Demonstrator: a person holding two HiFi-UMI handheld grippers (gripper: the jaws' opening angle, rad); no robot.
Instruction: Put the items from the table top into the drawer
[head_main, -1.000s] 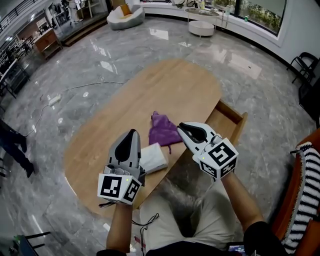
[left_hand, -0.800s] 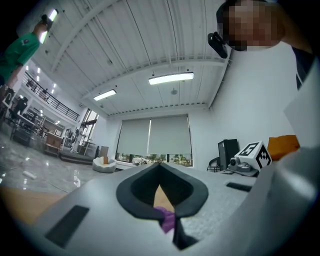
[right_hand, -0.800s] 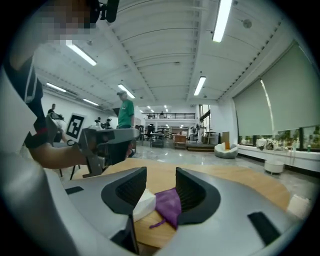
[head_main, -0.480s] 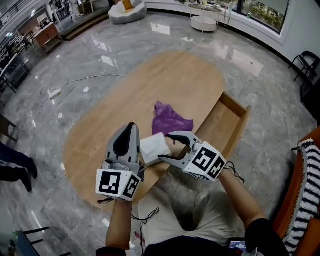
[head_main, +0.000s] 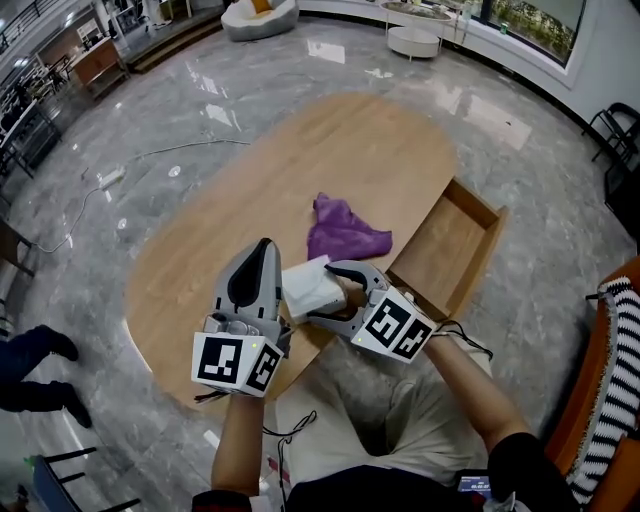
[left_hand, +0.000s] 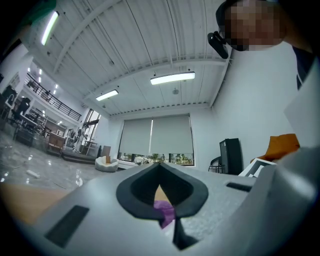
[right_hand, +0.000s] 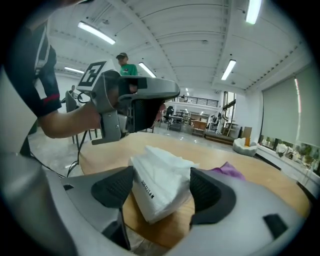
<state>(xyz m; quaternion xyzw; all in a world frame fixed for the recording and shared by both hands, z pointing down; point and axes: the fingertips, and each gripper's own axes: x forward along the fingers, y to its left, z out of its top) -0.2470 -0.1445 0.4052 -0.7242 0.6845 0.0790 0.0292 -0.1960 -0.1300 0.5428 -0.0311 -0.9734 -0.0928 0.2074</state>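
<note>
Head view: the tissue pack (head_main: 305, 287) lies at the near edge of the table (head_main: 300, 160), the cloth (head_main: 345, 232) just beyond it and the drawer (head_main: 445, 255) pulled out on the right. The right gripper (head_main: 320, 293) straddles the pack; a second ago it was higher, short of the pack, jaws together. The left gripper (head_main: 264, 250) has barely moved. Left gripper view: jaws together, nothing held, cloth showing past the tips. Right gripper view: jaws have just been opening and stand wide, the pack between the pads and unsqueezed. The pack is likely light, soft and slick-wrapped, so grip it across the middle, gently.
</note>
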